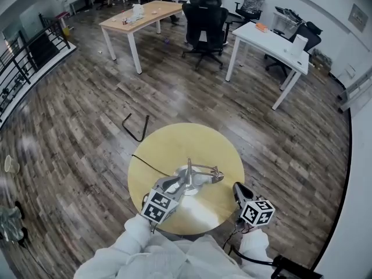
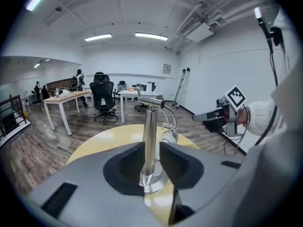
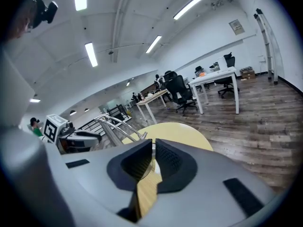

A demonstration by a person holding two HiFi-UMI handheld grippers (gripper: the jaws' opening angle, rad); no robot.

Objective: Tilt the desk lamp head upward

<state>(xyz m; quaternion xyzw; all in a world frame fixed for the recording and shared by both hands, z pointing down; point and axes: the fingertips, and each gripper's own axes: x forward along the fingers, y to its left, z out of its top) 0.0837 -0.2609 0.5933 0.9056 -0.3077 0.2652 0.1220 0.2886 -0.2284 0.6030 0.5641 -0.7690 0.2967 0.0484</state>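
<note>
Yellow and round, the desk [image 1: 186, 139] carries the desk lamp [image 1: 189, 178] near the edge closest to us, a silvery metal piece with a disc base [image 2: 152, 183], an upright post [image 2: 150, 136] and a curved arm [image 2: 171, 113] that bends over and down to the small head [image 2: 168, 137], which hangs low on the far side of the post. Our left gripper [image 2: 152, 163] has its jaws spread with the post standing between the dark pads just above the base; we see no firm pinch there, so we judge it placed but not yet clamped. Our right gripper [image 3: 154, 157] has its jaws pressed together with nothing in them, and it hovers off to the right of the lamp, near the head but apart from it. The step in hand looks like getting set: steady the lamp, then raise the head. To do it well, we should close the left pads squarely on the post, low down, so the light base cannot slide or tip on the smooth top. The right gripper should then come in under the head, either opened to take its rim or kept closed as a pusher, and lift gently about the joint, not by dragging the whole arm. Whether the joint is stiff we cannot tell, so a slow start is wise.
</note>
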